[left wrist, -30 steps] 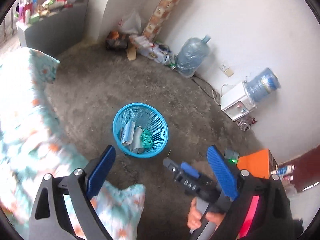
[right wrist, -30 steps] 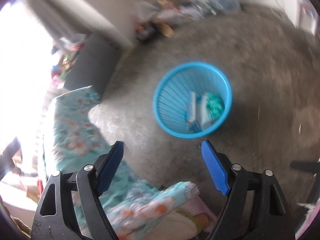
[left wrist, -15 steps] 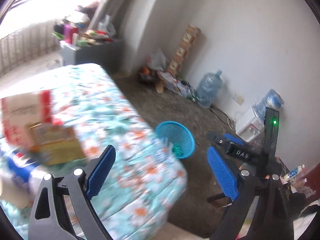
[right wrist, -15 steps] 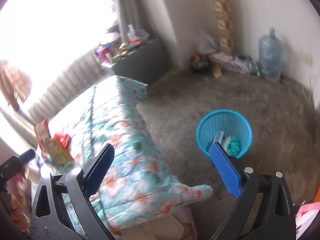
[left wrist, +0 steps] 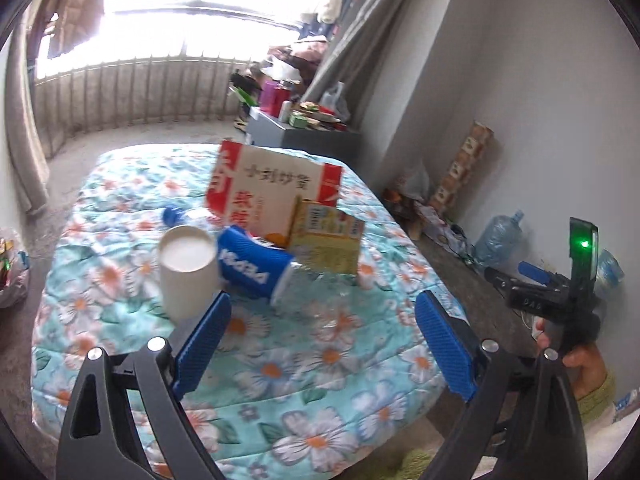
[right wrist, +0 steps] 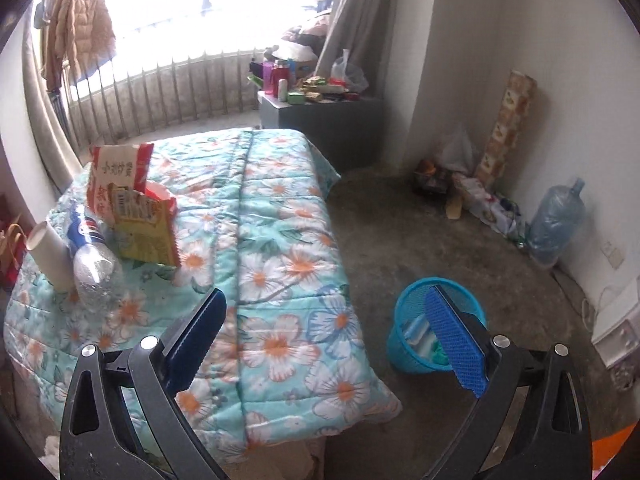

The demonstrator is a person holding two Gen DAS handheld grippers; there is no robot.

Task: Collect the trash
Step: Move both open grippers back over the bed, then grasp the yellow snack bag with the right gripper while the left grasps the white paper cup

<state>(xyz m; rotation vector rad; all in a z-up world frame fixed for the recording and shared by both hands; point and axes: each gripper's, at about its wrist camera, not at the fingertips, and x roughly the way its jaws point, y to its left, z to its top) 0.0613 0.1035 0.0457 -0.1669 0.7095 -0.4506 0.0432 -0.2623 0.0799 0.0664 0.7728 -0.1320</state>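
Note:
Trash lies on the floral bed [left wrist: 320, 344]: a white paper cup [left wrist: 187, 272], a clear bottle with a blue label [left wrist: 256, 266], a yellow snack bag [left wrist: 328, 242] and a red-and-white paper bag [left wrist: 272, 196]. My left gripper [left wrist: 324, 344] is open and empty just short of the cup and bottle. My right gripper [right wrist: 332, 336] is open and empty over the bed's near corner. The right wrist view shows the cup [right wrist: 50, 256], bottle [right wrist: 94, 264], snack bag [right wrist: 146, 228] and the blue trash basket [right wrist: 416, 336] on the floor, with some trash inside.
A grey cabinet [right wrist: 320, 120] with clutter stands behind the bed by the window. Boxes, bags and a large water bottle [right wrist: 554, 220] line the right wall. The right hand's gripper [left wrist: 560, 300] shows at the right of the left wrist view.
Both grippers swung up and away from the blue basket toward the bed. The trash pile on the bed has come into view and closer to the left gripper. Both stayed open.

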